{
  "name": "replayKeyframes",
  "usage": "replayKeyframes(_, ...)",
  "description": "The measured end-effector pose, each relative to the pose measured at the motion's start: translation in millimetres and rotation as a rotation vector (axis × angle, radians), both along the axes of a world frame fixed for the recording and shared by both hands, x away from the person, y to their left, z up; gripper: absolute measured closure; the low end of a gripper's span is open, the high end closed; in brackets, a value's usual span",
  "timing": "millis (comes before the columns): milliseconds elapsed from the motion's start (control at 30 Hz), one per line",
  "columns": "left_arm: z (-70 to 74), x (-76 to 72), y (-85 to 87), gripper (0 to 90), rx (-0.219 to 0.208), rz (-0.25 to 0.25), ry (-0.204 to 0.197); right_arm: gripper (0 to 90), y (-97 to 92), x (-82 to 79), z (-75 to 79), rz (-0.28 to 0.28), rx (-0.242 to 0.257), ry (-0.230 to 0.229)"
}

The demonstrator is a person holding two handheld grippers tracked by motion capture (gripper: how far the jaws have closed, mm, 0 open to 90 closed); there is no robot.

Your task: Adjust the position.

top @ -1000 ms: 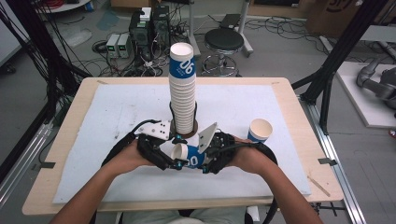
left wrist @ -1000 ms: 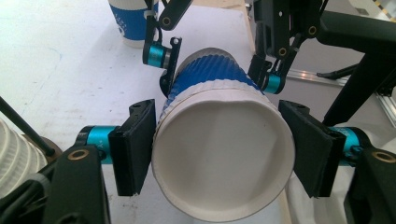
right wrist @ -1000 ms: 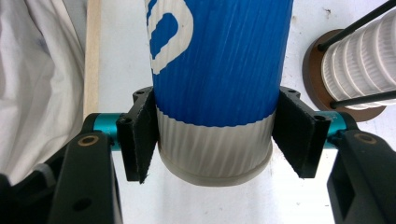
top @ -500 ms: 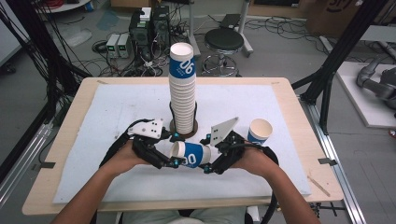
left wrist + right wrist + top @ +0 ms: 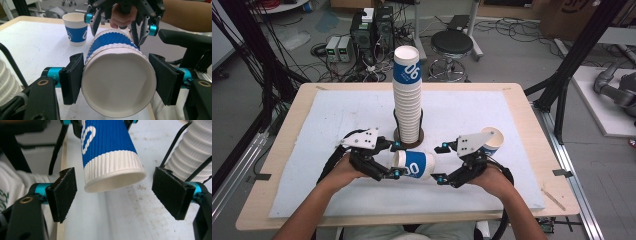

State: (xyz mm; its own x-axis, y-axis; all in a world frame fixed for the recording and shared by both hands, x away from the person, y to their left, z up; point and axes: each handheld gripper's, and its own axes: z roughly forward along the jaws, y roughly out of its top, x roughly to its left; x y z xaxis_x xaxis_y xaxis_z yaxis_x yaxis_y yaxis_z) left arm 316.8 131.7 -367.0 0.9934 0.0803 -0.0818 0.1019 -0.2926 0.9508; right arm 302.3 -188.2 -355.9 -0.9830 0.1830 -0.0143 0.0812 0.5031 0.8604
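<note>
A blue-and-white ribbed paper cup [image 5: 416, 165] lies on its side above the mat, mouth toward the left hand. My left gripper [image 5: 397, 159] is shut on its rim end; both pads press the cup [image 5: 117, 82] in the left gripper view. My right gripper [image 5: 438, 164] has just been opening and now stands open at the cup's base. In the right gripper view the cup's base [image 5: 110, 152] sits between the spread pads [image 5: 66, 192] and touches neither. A tall stack of cups [image 5: 408, 95] stands upright behind the grippers.
A single upright cup [image 5: 490, 141] stands on the pale mat [image 5: 512, 120] just behind the right hand. The stack's base ring and black wire holder sit at mid-table. The wooden table edge [image 5: 532, 110] frames the mat; stools and equipment lie beyond.
My right gripper has let go of the cup's base, opened wide and drawn back to the right. The left gripper has kept its hold and stayed where it was.
</note>
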Motion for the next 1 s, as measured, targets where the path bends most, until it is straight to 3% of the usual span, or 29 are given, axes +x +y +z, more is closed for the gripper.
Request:
replayKeyframes(300, -9.4, -0.4, 3.8, 31.1, -0.066, 0.004, -0.015, 20.2, -13.8, -3.7, -12.0, -0.063, 0.128, 0.014)
replayKeyframes(367, -11.5, -0.6, 3.2, 31.1, -0.071, 0.005, -0.017, 19.7, -16.1, -3.4, -15.8, -0.074, 0.160, 0.035)
replayKeyframes(1000, -16.5, -2.5, 3.2, 31.2, -0.169, -0.031, -0.022, 19.2, -11.0, -5.0, -26.3, -0.046, 0.185, 0.077)
